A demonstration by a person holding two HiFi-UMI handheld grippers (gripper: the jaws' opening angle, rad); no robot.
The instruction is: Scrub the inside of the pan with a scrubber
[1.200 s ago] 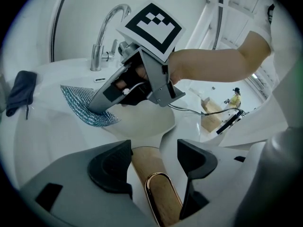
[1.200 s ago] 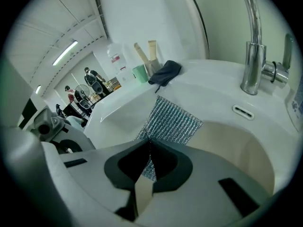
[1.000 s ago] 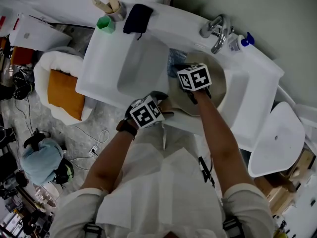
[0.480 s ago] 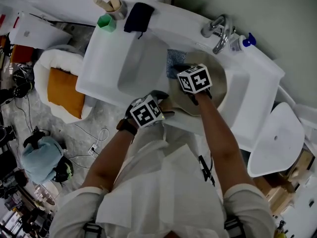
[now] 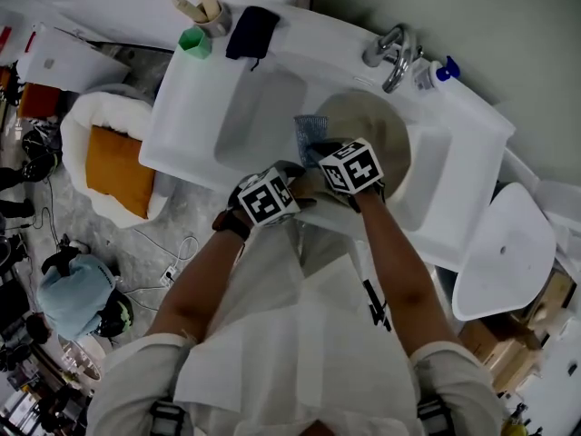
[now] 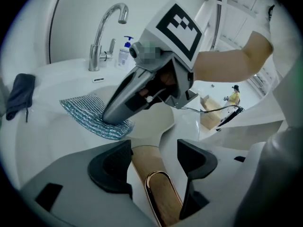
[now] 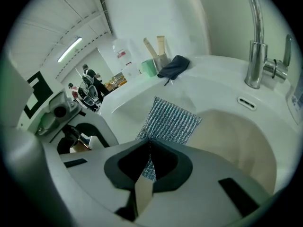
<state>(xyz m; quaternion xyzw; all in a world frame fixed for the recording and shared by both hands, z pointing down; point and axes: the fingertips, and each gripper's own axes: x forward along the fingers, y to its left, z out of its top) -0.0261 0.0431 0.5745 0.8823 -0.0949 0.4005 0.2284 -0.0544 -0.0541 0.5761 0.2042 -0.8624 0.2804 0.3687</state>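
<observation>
Both bare forearms (image 5: 195, 275) reach forward and down, side by side. The left gripper (image 6: 154, 157) has its jaws clamped on the pale wooden pan handle (image 6: 154, 183). The right gripper (image 7: 148, 150), just beside it and angled downward, pinches an edge of the blue-green mesh scrubber (image 7: 171, 119), jaws closed tight.

- Head view: from the person's head, high up, aimed steeply down onto the sink (image 5: 195, 107).
- Left gripper view: low and close, looking along the pan handle (image 6: 161, 197) toward the faucet (image 6: 102, 37).
- Right gripper view: closer still, angled across the sink (all three views share the faucet and the scrubber (image 7: 173, 119)).
</observation>
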